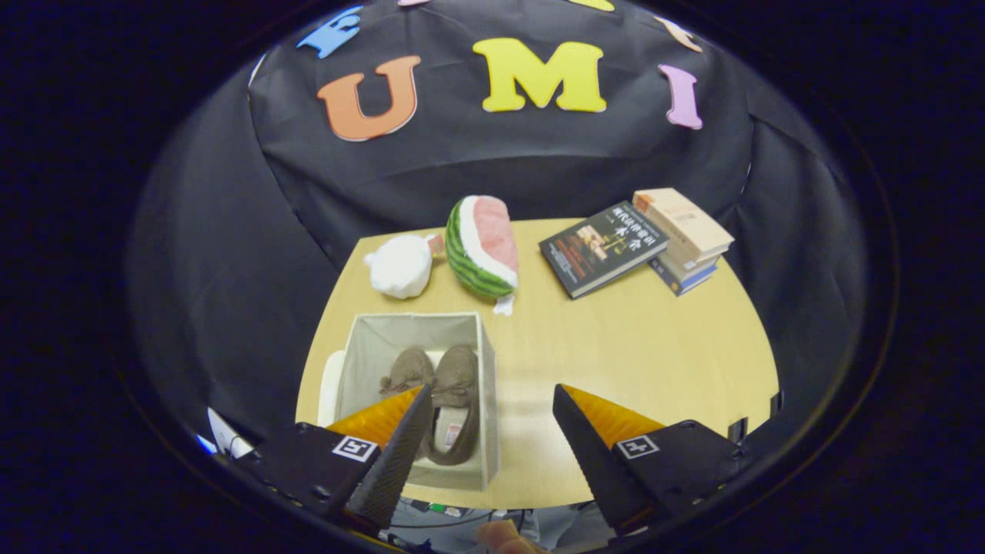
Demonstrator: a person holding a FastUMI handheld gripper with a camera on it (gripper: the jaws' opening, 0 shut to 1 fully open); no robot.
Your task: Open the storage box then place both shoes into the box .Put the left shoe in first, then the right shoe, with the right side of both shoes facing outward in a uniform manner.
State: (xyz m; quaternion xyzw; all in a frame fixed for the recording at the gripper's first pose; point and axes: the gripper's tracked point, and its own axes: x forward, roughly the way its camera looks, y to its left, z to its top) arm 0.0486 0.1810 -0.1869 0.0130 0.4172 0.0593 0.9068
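Wooden table, shoes toes away in box, hand-held gripper spread.

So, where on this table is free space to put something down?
Bare wood lies right of the storage box, between the open gripper and the books. It is crowded along the far edge: white plush, watermelon plush, books.

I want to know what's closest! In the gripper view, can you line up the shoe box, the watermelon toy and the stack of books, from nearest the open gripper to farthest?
Measured from the gripper:
1. Shoe box, right by the left finger, both shoes inside.
2. Watermelon toy, beyond the box, mid-table.
3. Stack of books, far right corner of the table.
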